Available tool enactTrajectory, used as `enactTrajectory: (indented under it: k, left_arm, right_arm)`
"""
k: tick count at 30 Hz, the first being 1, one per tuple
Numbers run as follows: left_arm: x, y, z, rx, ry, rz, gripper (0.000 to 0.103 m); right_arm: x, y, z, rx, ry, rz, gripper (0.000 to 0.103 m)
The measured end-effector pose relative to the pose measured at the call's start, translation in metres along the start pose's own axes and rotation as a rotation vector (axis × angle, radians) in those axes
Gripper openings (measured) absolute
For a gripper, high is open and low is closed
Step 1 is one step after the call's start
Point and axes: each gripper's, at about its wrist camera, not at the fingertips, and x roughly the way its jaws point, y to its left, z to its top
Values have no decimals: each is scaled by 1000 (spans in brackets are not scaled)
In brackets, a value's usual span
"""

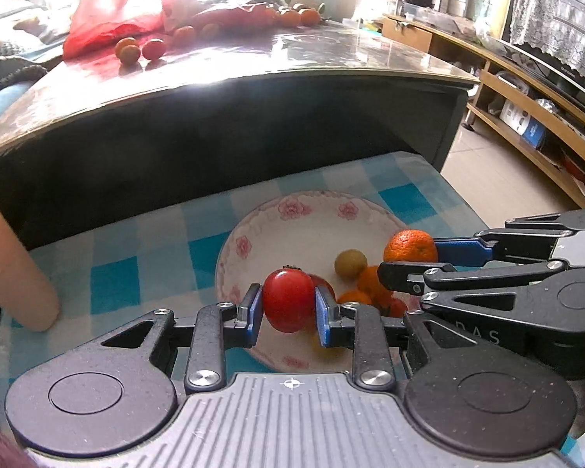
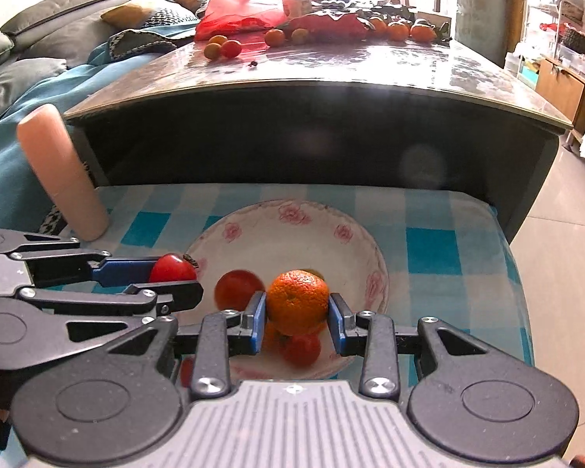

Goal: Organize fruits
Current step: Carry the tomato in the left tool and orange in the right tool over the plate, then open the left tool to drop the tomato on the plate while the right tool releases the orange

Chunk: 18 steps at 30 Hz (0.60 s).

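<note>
**Over the bowl, both grippers held fruit**

Above the floral bowl (image 1: 253, 234), the left gripper (image 1: 288, 310) clamped a red tomato (image 1: 286, 300) between its fingers. Just beside it, the right gripper (image 2: 297, 312) gripped an orange (image 2: 298, 298) over the fruit lying inside the bowl, on the checked blue cloth (image 2: 429, 249).

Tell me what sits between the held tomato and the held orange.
In the left wrist view, the small yellow-green fruit lies in the bowl, between the tomato in the left gripper and the orange in the right gripper.
</note>
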Motion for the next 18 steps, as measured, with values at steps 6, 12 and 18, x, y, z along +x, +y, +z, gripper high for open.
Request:
enactTrajectory:
  k: [6,12,18]
  left_arm:
    - [13,1,4,-11,10,1,34]
    - [23,2,4,-13,26,5,35]
    - [26,5,3,-28,30,5,41]
  right_arm:
    - [12,-8,5,16,0,-3,48]
    - [23,-13,8,37,12,-3,48]
    - [31,-16,8,53,21,14,48]
